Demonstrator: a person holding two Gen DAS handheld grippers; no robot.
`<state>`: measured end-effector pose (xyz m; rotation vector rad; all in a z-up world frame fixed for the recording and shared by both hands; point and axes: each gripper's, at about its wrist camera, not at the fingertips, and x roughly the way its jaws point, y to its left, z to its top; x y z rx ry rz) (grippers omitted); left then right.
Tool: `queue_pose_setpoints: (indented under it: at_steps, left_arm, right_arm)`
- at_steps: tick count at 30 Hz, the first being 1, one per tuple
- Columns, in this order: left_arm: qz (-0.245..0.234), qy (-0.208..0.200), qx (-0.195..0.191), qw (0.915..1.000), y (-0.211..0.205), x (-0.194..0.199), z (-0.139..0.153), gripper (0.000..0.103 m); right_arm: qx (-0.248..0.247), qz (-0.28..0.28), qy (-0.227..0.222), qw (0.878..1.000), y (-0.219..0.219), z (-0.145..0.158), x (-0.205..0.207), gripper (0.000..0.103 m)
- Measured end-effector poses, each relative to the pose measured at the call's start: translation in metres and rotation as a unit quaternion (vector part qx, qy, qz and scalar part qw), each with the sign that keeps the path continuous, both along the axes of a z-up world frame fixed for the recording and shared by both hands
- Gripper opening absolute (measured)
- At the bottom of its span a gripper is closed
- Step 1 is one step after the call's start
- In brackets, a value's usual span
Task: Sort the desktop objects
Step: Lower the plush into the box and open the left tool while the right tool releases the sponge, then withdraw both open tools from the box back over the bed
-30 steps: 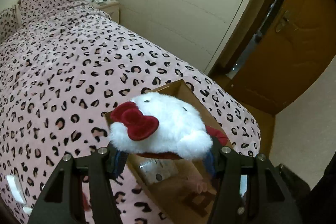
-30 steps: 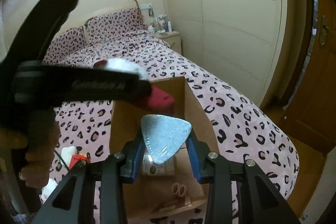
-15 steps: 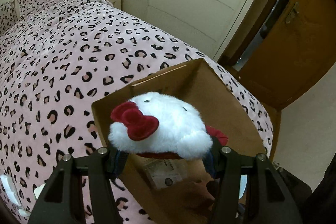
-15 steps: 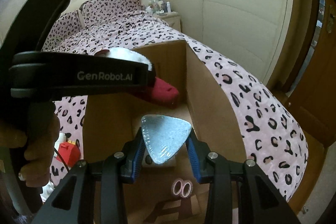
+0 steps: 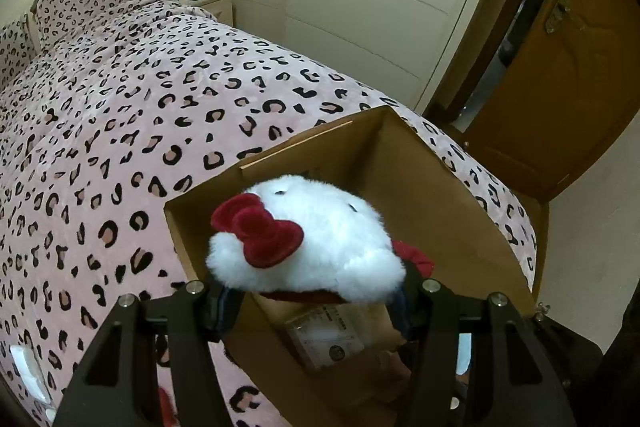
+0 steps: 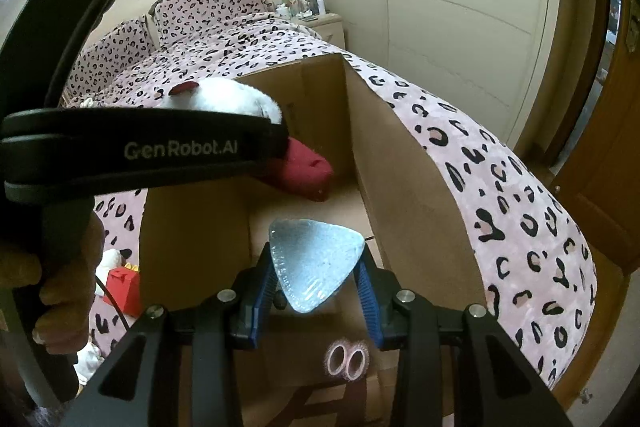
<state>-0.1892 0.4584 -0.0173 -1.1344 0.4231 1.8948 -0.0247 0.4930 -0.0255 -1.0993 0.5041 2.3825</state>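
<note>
My left gripper [image 5: 312,303] is shut on a white plush toy [image 5: 320,239] with a red bow, held over the open cardboard box [image 5: 440,195] on the bed. In the right wrist view the same plush toy [image 6: 224,97] and the left gripper's black body sit at the left, above the box [image 6: 404,187]. My right gripper [image 6: 316,291] is shut on a pale blue triangular dish [image 6: 312,263], its blue pads pressing both sides, low inside the box mouth. A clear packet [image 5: 328,335] and pink scissors [image 6: 346,361] lie on the box floor.
The box rests on a pink leopard-print bed cover [image 5: 120,131]. A red toy box [image 6: 124,287] and small white items lie on the cover left of the box. A nightstand [image 5: 212,1] with bottles stands at the bed's head; a wardrobe and wooden door [image 5: 560,75] are to the right.
Both grippers have come down toward the box with their loads; the box looks larger and the dish now sits within its mouth. Neither grip has altered.
</note>
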Motion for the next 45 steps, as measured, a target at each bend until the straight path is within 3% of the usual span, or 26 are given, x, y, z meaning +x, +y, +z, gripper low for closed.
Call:
queue_pose_setpoints:
  at_steps: [10,18,23,45]
  left_arm:
    - [-0.005,0.006,-0.004,1.0,0.0,0.004,0.002,0.063]
    - [-0.005,0.014,0.005,0.9999,-0.002,0.008,0.01,0.078]
    - [0.004,0.016,0.01,0.9998,-0.012,0.008,0.019,0.079]
    - [0.053,0.056,0.037,0.9964,-0.116,0.049,0.097,0.079]
  right_arm:
    - [-0.018,-0.006,-0.009,1.0,0.003,-0.002,-0.001,0.039]
    - [-0.034,-0.012,-0.007,0.999,0.005,0.001,0.005,0.044]
    - [-0.03,-0.015,-0.001,0.999,0.004,0.009,0.01,0.045]
    - [0.008,0.006,0.041,0.999,-0.044,0.095,0.042,0.045]
